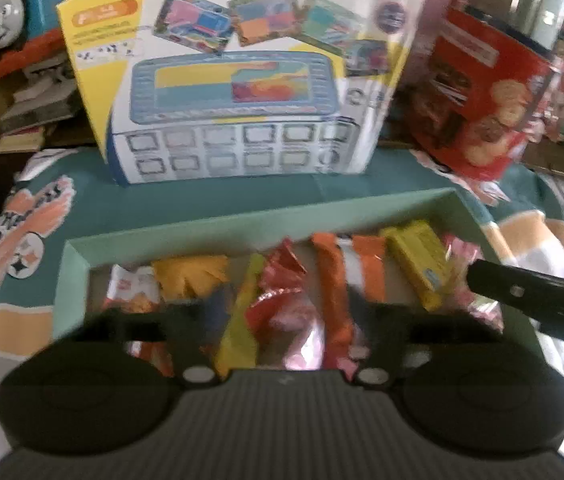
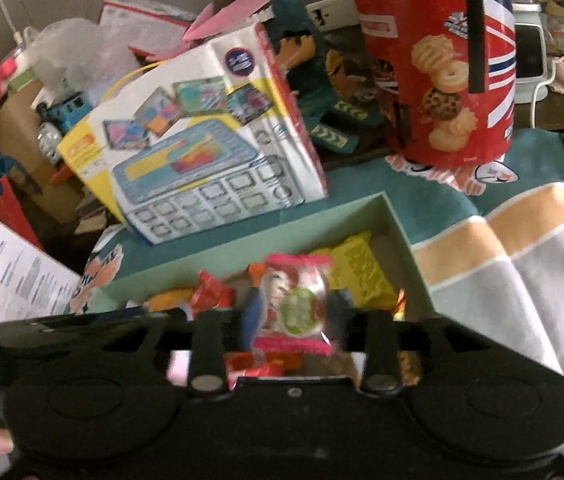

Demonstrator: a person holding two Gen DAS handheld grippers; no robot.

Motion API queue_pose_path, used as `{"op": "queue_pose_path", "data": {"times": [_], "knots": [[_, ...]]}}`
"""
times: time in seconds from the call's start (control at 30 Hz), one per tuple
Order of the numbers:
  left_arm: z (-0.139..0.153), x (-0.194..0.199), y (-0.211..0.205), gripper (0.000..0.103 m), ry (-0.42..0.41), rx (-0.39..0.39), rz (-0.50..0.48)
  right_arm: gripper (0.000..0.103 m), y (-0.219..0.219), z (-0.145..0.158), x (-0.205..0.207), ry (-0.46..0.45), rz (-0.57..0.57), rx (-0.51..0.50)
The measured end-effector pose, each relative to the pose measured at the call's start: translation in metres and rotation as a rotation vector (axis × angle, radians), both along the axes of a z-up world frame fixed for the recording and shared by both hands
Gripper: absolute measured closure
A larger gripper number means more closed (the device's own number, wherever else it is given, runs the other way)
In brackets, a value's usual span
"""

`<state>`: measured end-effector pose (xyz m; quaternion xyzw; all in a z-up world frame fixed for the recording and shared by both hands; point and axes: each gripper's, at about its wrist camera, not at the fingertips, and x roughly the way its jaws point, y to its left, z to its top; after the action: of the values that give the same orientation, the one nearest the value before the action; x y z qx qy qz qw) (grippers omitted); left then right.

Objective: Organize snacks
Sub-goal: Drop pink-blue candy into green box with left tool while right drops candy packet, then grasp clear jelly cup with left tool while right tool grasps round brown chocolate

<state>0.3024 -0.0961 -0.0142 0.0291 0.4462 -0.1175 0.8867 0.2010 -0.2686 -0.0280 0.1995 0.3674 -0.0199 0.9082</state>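
Jaws spread on both grippers, left [image 1: 282,320] and right [image 2: 290,332], I hover over snacks [image 1: 298,300] heaped in the green box [image 1: 202,228]; I'd pinch one wrapper at a time, squarely, avoiding neighbours.

The pale green box [image 1: 210,224] looks like matt cardboard, and the snack wrappers [image 1: 282,292] piled in it are mostly shiny crinkly foil or plastic film, with a glossy clear packet [image 2: 296,306] with pink sealed edges and a duller yellow pack [image 1: 418,264]. The toy box [image 1: 242,80] behind is smooth printed card with a slight sheen, the red biscuit tin [image 2: 442,72] looks like glossy printed metal, and the cloth [image 1: 362,184] underneath is soft and matt with creases. Both grippers are matt black plastic, and the left one [image 1: 282,320] has a ribbed grey body.
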Motion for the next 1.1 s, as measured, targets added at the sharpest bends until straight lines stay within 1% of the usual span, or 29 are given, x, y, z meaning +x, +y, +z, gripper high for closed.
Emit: {"op": "queue_pose_path", "data": {"times": [0.03, 0.07, 0.13, 0.2, 0.37, 0.63, 0.9, 1.1], "knots": [[0.001, 0.0, 0.0, 0.004, -0.015, 0.013, 0.017, 0.009, -0.001, 0.002, -0.003, -0.015, -0.013, 0.003], [0.002, -0.002, 0.001, 0.0, -0.032, 0.022, 0.021, 0.002, -0.002, 0.003, -0.005, -0.032, -0.019, 0.003], [0.003, -0.005, 0.003, 0.0, -0.043, 0.042, 0.01, 0.0, -0.003, 0.005, -0.009, -0.043, -0.018, -0.007], [0.002, -0.01, 0.005, 0.0, -0.03, 0.057, 0.012, 0.0, -0.003, 0.005, -0.012, -0.041, -0.022, 0.004], [0.007, -0.03, 0.01, 0.0, -0.021, 0.056, 0.004, 0.0, 0.002, 0.01, -0.031, -0.037, -0.028, 0.023], [0.015, -0.07, 0.016, 0.0, -0.013, 0.066, -0.012, 0.0, 0.011, 0.017, -0.073, -0.013, -0.036, 0.024], [0.021, -0.108, 0.025, 0.0, 0.02, 0.034, -0.023, 0.0, 0.014, 0.023, -0.115, -0.01, -0.041, 0.021], [0.017, -0.139, 0.035, 0.0, 0.039, 0.013, -0.032, 0.0, 0.013, 0.012, -0.147, 0.02, -0.07, 0.034]]}}
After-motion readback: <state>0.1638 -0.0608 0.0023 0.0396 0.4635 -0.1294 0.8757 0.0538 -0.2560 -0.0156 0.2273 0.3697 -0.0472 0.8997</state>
